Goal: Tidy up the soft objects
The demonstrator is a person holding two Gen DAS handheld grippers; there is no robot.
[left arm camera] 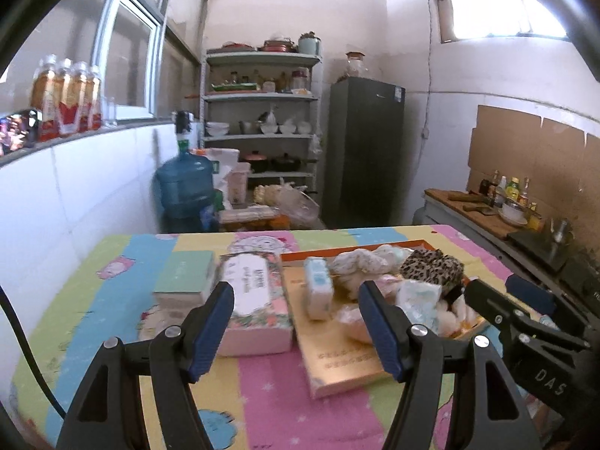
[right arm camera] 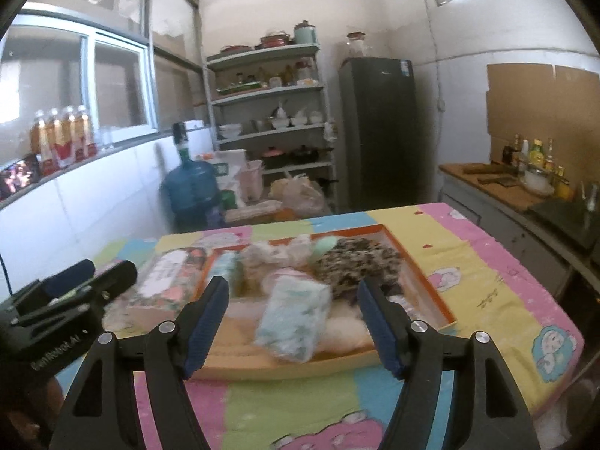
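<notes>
Both grippers' jaws wide above orange tray [right arm camera: 420, 270] near edge.

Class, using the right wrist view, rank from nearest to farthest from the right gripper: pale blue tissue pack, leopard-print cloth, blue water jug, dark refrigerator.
1. Pale blue tissue pack, between the fingers.
2. Leopard-print cloth, right side of tray.
3. Blue water jug, floor, left.
4. Dark refrigerator, back wall.

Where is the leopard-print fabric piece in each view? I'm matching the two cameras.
Left wrist view: leopard-print fabric piece, right of centre, far side of the orange-rimmed box.
Right wrist view: centre, slightly right, same box.
Shared landmark: blue water jug.
</notes>
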